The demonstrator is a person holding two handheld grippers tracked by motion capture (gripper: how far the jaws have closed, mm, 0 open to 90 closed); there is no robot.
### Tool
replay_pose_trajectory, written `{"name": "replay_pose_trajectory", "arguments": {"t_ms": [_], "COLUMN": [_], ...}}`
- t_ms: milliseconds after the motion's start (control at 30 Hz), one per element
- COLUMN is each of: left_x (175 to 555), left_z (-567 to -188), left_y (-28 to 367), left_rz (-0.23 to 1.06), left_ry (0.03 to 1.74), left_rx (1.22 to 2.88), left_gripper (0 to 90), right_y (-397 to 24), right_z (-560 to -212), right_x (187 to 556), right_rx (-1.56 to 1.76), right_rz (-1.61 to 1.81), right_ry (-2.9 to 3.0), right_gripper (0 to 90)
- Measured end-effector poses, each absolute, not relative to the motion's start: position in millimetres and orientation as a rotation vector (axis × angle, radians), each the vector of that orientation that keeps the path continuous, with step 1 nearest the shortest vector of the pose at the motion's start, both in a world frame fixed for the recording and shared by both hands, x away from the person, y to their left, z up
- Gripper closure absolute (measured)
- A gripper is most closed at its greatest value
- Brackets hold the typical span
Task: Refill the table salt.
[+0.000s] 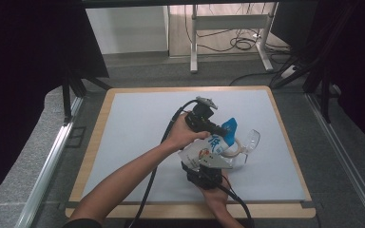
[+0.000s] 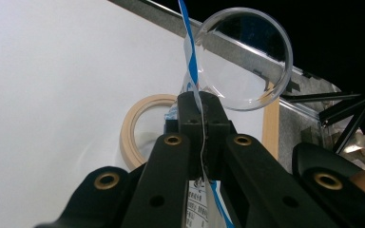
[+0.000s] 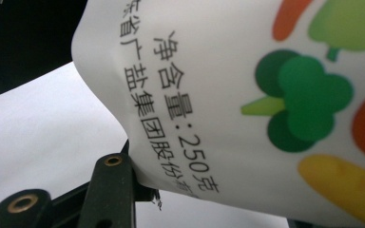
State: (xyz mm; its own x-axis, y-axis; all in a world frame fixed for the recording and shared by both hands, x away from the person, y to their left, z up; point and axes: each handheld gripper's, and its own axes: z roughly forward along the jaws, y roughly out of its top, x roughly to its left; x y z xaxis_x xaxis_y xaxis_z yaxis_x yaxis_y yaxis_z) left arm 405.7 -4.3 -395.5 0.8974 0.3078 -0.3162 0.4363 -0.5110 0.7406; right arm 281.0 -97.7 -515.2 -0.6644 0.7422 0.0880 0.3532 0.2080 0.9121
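Observation:
A white pouch [image 1: 208,148] with a blue top and printed vegetables [image 3: 247,95] hangs over the middle of the mat, held at both ends. My left gripper [image 1: 218,129] is shut on the pouch's thin blue-and-white top edge [image 2: 192,57], which runs up between its closed jaws [image 2: 202,111]. Below it, my right gripper [image 1: 200,166] grips the pouch's lower end. In the right gripper view the pouch bulges against the left finger [image 3: 111,190] and hides most of the other finger.
A clear plastic cup [image 1: 251,140] lies on its side just right of the pouch, its round mouth facing the left gripper [image 2: 247,61]. A beige tape roll [image 1: 234,151] [image 2: 128,137] lies beside it. White mat [image 1: 138,133] on a wood-edged table; dark curtains at the sides.

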Motion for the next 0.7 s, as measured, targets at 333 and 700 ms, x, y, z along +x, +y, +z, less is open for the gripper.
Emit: {"name": "replay_pose_trajectory", "arguments": {"t_ms": [333,700], "left_x": [407.3,407.9], "left_z": [-394.1,-393.4], "left_y": [-7.1,-11.7], "left_rz": [-0.174,-0.177], "left_ry": [0.524,0.521], "left_rx": [2.166,2.177], "left_gripper": [90.0,90.0], "right_y": [-97.5,-98.4], "right_z": [-512.7,-507.7], "right_x": [281.4,279.8], "right_rx": [1.02,1.026], "right_rz": [1.453,1.478], "right_ry": [2.118,2.117], "right_gripper": [53.7,54.0]}}
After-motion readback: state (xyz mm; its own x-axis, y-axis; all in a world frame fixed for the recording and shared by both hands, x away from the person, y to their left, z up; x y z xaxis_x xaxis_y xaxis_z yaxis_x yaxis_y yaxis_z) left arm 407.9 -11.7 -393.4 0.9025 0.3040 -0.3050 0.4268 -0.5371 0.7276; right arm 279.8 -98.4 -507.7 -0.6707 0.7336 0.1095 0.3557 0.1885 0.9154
